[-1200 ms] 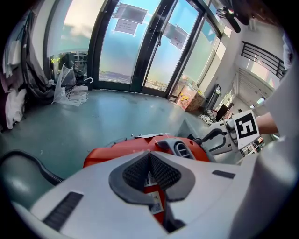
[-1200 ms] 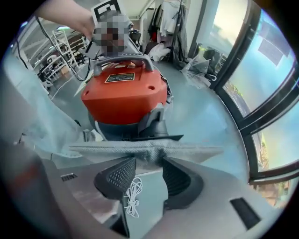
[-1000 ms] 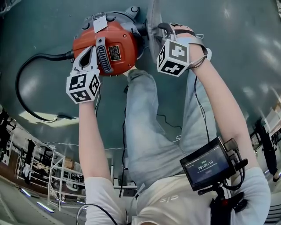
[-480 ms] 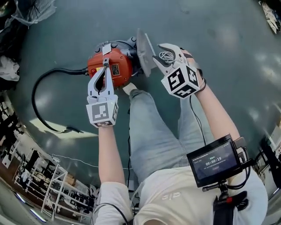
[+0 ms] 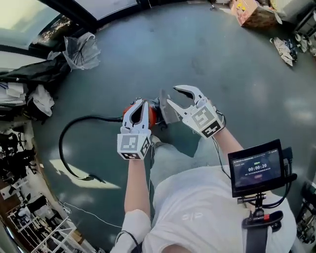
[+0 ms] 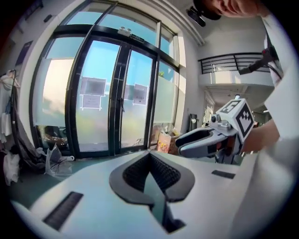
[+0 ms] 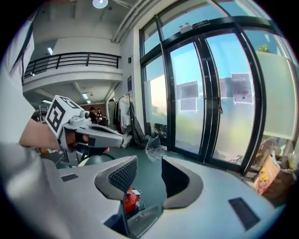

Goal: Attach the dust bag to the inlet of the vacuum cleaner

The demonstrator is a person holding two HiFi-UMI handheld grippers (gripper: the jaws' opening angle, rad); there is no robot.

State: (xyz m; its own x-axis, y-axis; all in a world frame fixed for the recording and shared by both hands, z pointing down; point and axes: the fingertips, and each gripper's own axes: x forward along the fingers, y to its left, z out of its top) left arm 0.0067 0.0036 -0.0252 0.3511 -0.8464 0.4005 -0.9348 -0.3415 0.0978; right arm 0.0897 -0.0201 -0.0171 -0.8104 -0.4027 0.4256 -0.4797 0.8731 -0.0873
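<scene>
1. The left gripper is shut on nothing; the right gripper is held open and empty.
2. The vacuum cleaner lies on the floor beneath them, with the grey dust bag against its right side.
3. Attachment seems done; seating at the inlet should be checked next.

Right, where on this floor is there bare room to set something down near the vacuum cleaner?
Widest: the green floor beyond the round red vacuum cleaner, between the clear plastic bag at left and the brown cardboard box at top right. Floor right of the vacuum is bare. Crowded: the left edge, with piled bags, and the looping black hose.
</scene>
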